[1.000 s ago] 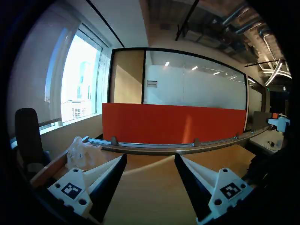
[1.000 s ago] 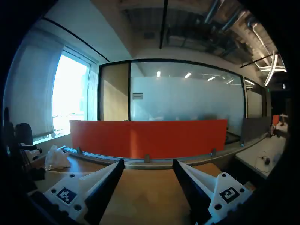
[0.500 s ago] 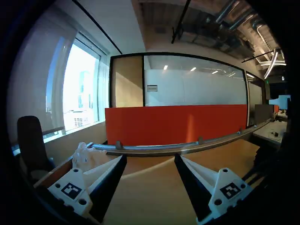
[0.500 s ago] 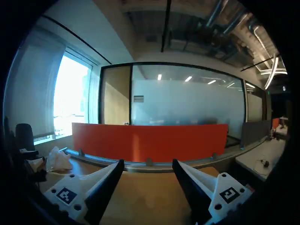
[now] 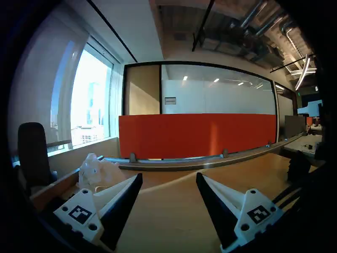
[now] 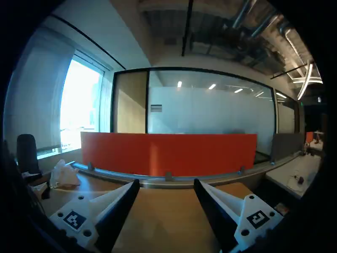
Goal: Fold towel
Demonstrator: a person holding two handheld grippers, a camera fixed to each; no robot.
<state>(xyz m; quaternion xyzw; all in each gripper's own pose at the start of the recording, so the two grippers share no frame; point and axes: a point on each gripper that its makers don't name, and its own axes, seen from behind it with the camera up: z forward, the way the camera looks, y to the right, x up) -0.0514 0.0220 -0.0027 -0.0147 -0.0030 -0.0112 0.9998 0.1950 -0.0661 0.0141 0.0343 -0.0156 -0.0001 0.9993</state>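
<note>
Left gripper view first: the left gripper (image 5: 168,174) has its jaws spread wide with nothing between them. It is held level over the bare wooden desk (image 5: 168,219), nose aimed at the orange divider (image 5: 198,135) along the far edge. Off to the left, just past the left finger's tip, sits a white crumpled bundle (image 5: 99,170). That is likely the towel, though I can't tell cloth from plastic. It is bunched up with no clear long axis, close to a dark chair (image 5: 33,152).

Over to the right gripper view: the right gripper (image 6: 166,181) is also level, its jaws wide apart and empty, facing the same divider. Here the bundle (image 6: 63,175) lies far left, well apart from the fingers.

My read is that the left gripper is the nearer one, and the next move calls for a swing left and forward.
</note>
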